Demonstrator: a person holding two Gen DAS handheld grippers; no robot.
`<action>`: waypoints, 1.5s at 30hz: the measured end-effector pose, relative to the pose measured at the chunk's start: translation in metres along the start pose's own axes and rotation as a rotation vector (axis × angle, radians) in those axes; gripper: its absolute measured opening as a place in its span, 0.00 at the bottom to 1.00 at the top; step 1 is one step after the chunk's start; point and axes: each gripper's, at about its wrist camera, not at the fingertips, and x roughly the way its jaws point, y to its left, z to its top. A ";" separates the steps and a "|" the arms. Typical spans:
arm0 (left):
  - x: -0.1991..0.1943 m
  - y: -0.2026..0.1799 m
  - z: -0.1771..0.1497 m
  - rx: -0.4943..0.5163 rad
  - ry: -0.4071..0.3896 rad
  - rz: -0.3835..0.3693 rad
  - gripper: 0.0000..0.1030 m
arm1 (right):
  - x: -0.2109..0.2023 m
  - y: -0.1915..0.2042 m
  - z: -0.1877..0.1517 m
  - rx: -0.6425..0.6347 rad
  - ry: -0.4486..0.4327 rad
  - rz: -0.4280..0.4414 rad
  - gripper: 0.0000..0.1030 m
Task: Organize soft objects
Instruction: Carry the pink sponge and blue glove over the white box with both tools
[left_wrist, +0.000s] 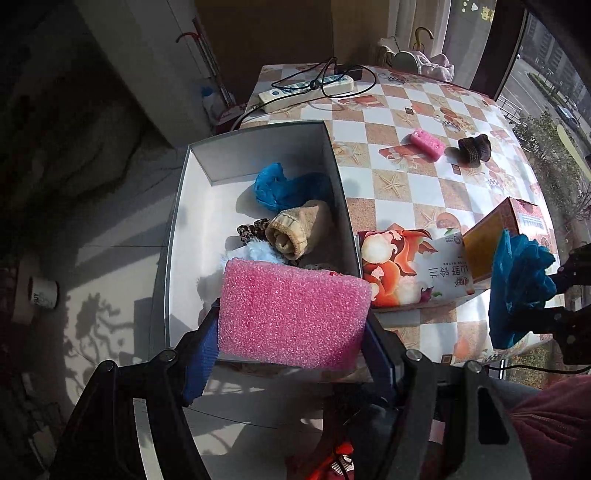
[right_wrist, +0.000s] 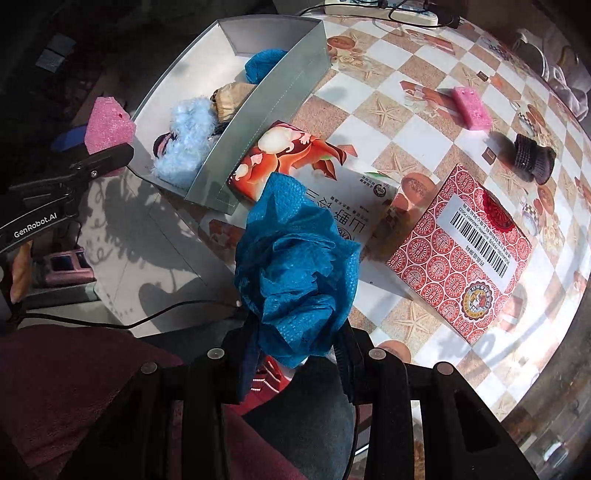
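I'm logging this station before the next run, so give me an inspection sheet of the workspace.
Surface: checkered tablecloth, sunlit.
Job's things: grey box holds blue bag, rolled sock, fluffy blue piece; small pink sponge and dark scrunchie lie on the table.
Clutter: tissue pack, red carton.
Grippers: left claw shut on pink foam block; right claw shut on blue mesh cloth.
Cables: power strip with black cords.
Surroundings: window, tiled floor.
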 end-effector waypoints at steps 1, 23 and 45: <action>-0.001 0.003 0.001 -0.004 -0.009 0.003 0.72 | -0.007 0.001 0.007 0.007 -0.019 0.011 0.36; 0.020 0.061 0.002 -0.152 -0.017 -0.004 0.72 | -0.003 0.083 0.093 -0.164 -0.014 -0.042 0.36; 0.056 0.077 0.033 -0.159 0.046 -0.038 0.73 | 0.024 0.091 0.161 -0.107 0.011 -0.077 0.36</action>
